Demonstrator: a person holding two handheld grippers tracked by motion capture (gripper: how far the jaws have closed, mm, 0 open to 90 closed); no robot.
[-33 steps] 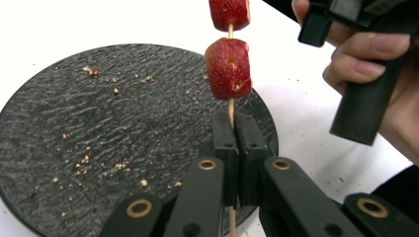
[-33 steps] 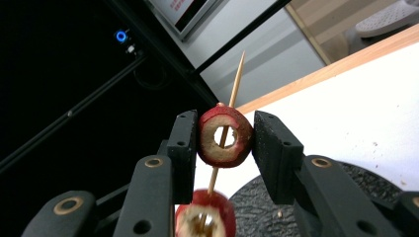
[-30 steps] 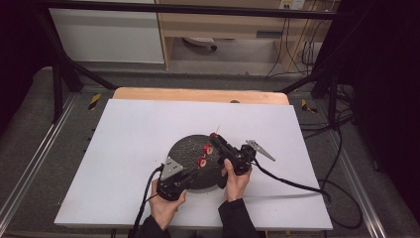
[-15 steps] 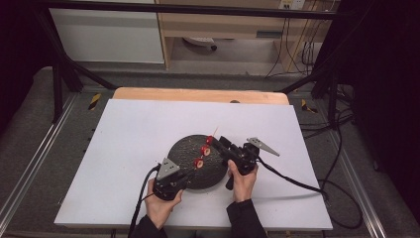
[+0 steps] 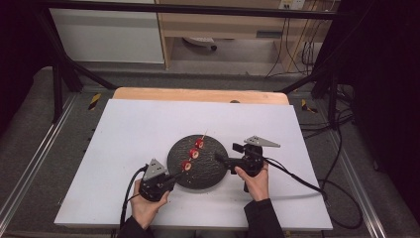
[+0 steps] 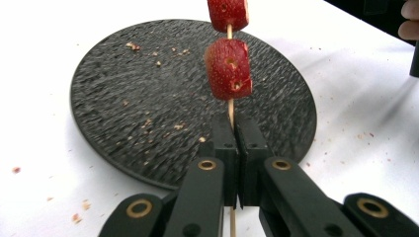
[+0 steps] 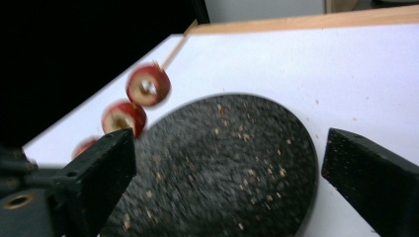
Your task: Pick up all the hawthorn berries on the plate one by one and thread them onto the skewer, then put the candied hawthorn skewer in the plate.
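Beneath skewer [image 6: 230,106], crumb-strewn black plate [image 6: 123,98]

plate [image 5: 208,171] mid-table [image 5: 124,148] | skewer [image 6: 230,111] above plate (slanting) | left gripper [image 5: 174,179] left | right gripper [image 5: 220,158] right

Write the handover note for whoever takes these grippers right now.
Left gripper: shut on the skewer, holding it over the black plate.
Right gripper: open, holding nothing, at the plate's right edge.
Done: three red fruit pieces sit on the skewer.
Left: the plate holds only crumbs, so probably just set the skewer down.
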